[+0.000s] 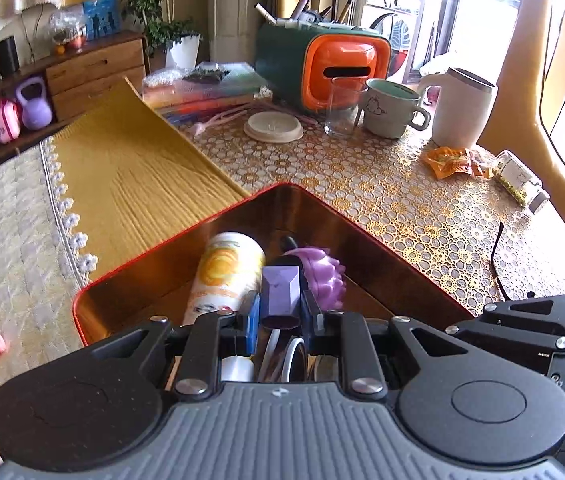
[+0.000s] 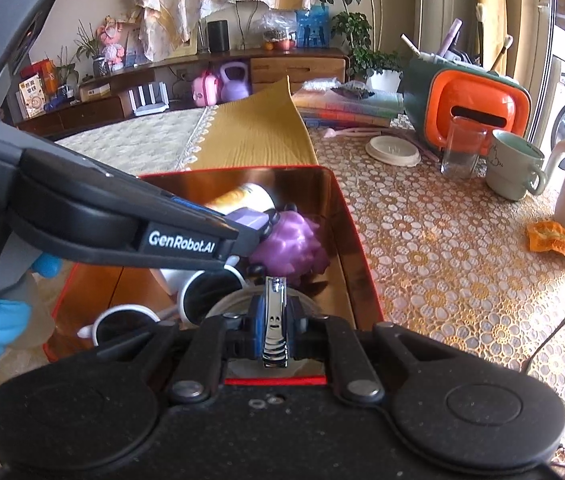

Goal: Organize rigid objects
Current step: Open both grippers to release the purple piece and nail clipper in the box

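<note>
My left gripper point(image 1: 280, 312) was pinching a purple faceted block point(image 1: 280, 294), whose long axis ran straight out along the fingers, its far end aimed down into the red-rimmed tray point(image 1: 186, 226). My right gripper point(image 2: 274, 334) was clamped on a chrome nail clipper point(image 2: 273, 320), lengthwise along the fingers, tip towards the tray's far wall. Both hung over the tray's near end, the left crossing in front of the right. Inside lay a white bottle with an orange label point(image 1: 228, 270), tilted toward the far corner, and a purple ridged toy point(image 1: 324, 276) just beside the block. The tray sat at the table's edge; the lace tablecloth point(image 1: 382, 192) to its right lay open as far as the mug point(image 1: 392, 106) and glass point(image 1: 342, 106).
</note>
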